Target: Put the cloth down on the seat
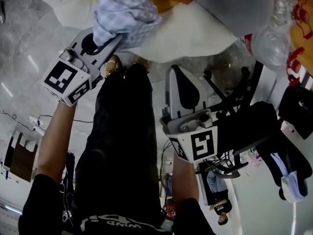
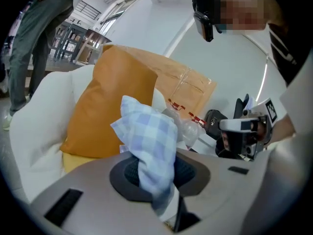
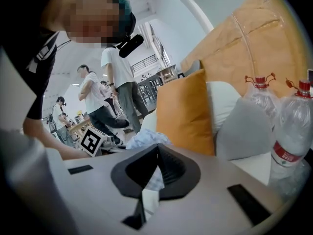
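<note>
Where the white seat (image 1: 190, 33) spreads across the far side, an orange cushion (image 2: 107, 106) leans against its back and a grey cushion (image 3: 244, 126) sits to the right of it. Clear plastic bottles (image 3: 293, 141) with red caps stand at the far right. The left tool (image 1: 117, 38) is clamped on a bunched blue checked cloth (image 1: 124, 13), which it holds at the seat's near edge in front of the orange cushion. Whether the cloth touches the seat I cannot tell. The right tool (image 1: 175, 72) hangs nearer, its jaws closed together on nothing.
</note>
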The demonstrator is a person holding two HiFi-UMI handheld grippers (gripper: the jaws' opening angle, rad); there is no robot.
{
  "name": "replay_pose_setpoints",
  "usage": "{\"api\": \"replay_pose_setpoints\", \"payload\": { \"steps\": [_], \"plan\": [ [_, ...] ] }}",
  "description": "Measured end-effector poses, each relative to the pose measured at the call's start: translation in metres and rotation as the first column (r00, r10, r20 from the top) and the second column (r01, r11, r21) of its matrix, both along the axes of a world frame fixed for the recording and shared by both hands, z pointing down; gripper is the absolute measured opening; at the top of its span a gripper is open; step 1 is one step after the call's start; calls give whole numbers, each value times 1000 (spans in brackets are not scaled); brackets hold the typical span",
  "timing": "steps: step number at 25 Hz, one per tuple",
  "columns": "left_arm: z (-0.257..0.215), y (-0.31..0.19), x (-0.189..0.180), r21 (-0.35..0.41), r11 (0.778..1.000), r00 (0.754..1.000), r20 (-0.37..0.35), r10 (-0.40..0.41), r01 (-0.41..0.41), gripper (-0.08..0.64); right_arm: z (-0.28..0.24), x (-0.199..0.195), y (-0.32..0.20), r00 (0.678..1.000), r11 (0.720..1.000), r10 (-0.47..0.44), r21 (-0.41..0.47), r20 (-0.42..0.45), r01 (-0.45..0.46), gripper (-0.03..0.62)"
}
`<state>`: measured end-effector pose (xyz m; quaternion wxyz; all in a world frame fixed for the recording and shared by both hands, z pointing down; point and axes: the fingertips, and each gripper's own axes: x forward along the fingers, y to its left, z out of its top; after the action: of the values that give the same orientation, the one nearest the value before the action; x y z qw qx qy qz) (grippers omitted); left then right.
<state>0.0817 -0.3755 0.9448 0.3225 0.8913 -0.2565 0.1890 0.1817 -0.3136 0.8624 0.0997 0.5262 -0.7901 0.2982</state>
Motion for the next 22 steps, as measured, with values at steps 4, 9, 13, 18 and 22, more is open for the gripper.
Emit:
{"api": "replay_pose_setpoints", "payload": {
  "steps": [4, 9, 13, 18, 22],
  "plan": [
    [32, -5, 12, 9, 1000, 1000, -22, 2, -2, 83, 11, 10, -2, 1000, 1000, 10, -14, 1, -10, 20],
    [69, -13, 17, -6, 1000, 999, 33, -16, 16, 83, 20, 16, -6, 1000, 1000, 15, -19, 9, -15, 20],
    [93, -18, 13, -28, 999, 997, 72, -25, 27, 83, 23, 18, -7, 1000, 1000, 13, -25, 16, -12, 20],
    [118, -29, -2, -41, 996, 988, 133, -75, 82, 84, 26, 21, -7, 1000, 999, 10, -30, 19, -10, 20],
    [134, -41, -16, -30, 991, 972, 201, -120, 129, 84, 25, 23, -7, 1000, 1000, 5, -29, 18, -4, 20]
  ]
}}
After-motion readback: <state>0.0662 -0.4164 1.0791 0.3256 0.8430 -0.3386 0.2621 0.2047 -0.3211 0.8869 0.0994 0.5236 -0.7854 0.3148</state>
